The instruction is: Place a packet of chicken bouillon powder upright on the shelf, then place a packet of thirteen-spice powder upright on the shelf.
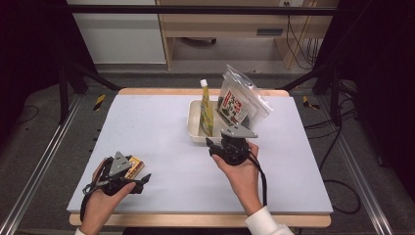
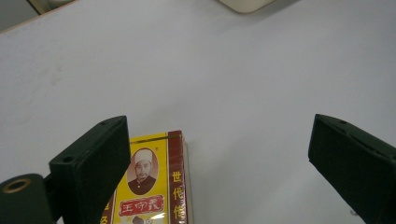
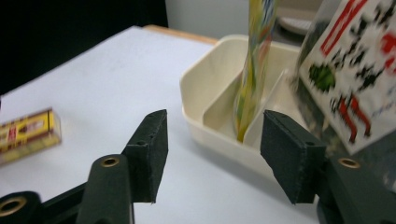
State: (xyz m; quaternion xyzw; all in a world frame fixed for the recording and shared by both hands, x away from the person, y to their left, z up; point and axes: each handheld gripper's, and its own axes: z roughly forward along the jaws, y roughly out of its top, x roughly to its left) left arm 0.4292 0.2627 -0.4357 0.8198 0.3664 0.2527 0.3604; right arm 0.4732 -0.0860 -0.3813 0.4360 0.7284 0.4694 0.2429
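With both the left gripper and right gripper gaping empty, a careless close could shove the yellow box away.

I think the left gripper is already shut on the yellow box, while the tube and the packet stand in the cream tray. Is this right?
Not quite: the left gripper is open, its jaws wide apart over the yellow box, as the left gripper view shows. The tube and packet do stand in the cream tray.
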